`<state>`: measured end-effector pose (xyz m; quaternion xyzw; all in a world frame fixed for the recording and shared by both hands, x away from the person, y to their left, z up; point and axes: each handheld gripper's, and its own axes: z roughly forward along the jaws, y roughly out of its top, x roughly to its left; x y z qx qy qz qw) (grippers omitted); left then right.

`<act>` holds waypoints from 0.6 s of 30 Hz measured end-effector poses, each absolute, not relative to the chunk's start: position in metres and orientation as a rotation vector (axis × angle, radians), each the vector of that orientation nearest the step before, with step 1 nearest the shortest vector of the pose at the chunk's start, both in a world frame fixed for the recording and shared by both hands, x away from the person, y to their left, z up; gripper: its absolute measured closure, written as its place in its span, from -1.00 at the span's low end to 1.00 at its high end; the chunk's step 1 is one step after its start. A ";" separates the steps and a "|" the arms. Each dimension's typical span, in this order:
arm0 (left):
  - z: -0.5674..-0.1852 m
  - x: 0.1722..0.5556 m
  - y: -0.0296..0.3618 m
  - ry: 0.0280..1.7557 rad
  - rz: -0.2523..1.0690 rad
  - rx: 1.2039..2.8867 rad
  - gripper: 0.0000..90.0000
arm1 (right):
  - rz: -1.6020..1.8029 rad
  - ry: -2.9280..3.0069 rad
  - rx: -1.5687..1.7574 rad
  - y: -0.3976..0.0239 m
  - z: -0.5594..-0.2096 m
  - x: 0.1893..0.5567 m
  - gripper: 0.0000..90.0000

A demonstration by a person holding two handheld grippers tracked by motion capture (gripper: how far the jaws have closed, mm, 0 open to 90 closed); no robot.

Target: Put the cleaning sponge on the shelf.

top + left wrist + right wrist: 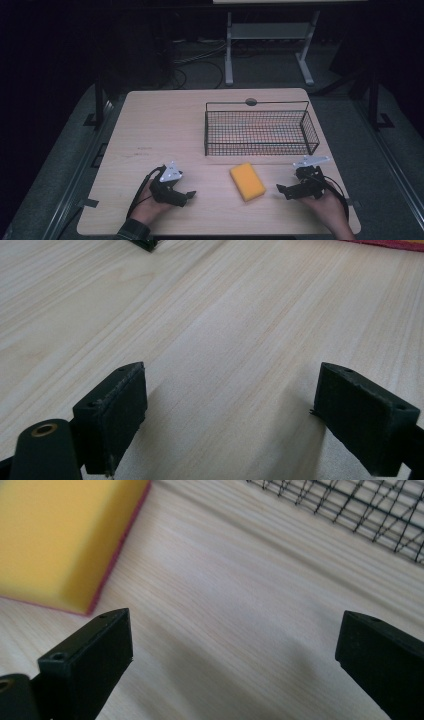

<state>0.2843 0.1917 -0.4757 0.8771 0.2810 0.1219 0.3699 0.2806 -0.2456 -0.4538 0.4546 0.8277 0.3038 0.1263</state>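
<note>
I had both grippers resting low on the bench (165, 125), one at each side of the yellow sponge (247, 181), which lay flat between them, just in front of the wire basket (260, 131). My left gripper (186, 196) had its fingers (112, 412) spread wide over bare wood, gripping nothing. My right gripper (280, 190) was likewise released, its fingers (90, 660) standing apart, with the sponge's corner just beyond the left one and the basket mesh farther off.

I judged this to be the start of the approach: nothing grasped yet, the sponge untouched. The next move called for swinging the right gripper toward the sponge so that the fingers would straddle its narrow sides before closing.

The sponge's thin reddish underside showed only as an edge in the right gripper view. The basket looked empty, though its dark mesh made that hard to confirm.
</note>
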 end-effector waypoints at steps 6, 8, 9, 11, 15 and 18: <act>-0.476 0.284 0.192 0.724 0.313 2.248 -0.71 | 0.906 2.429 1.315 -0.238 -0.443 0.285 -0.97; -0.476 0.284 0.192 0.724 0.313 2.249 -0.71 | 0.909 2.432 1.314 -0.237 -0.441 0.285 -0.97; -0.476 0.284 0.192 0.724 0.313 2.249 -0.71 | 0.910 2.440 1.307 -0.233 -0.438 0.285 -0.97; -0.476 0.284 0.192 0.725 0.314 2.249 -0.71 | 0.917 2.449 1.291 -0.229 -0.436 0.286 -0.97; -0.476 0.284 0.191 0.728 0.312 2.244 -0.71 | 0.928 2.463 1.267 -0.219 -0.431 0.287 -0.97; -0.476 0.284 0.191 0.727 0.316 2.244 -0.71 | 0.935 2.472 1.245 -0.213 -0.428 0.288 -0.97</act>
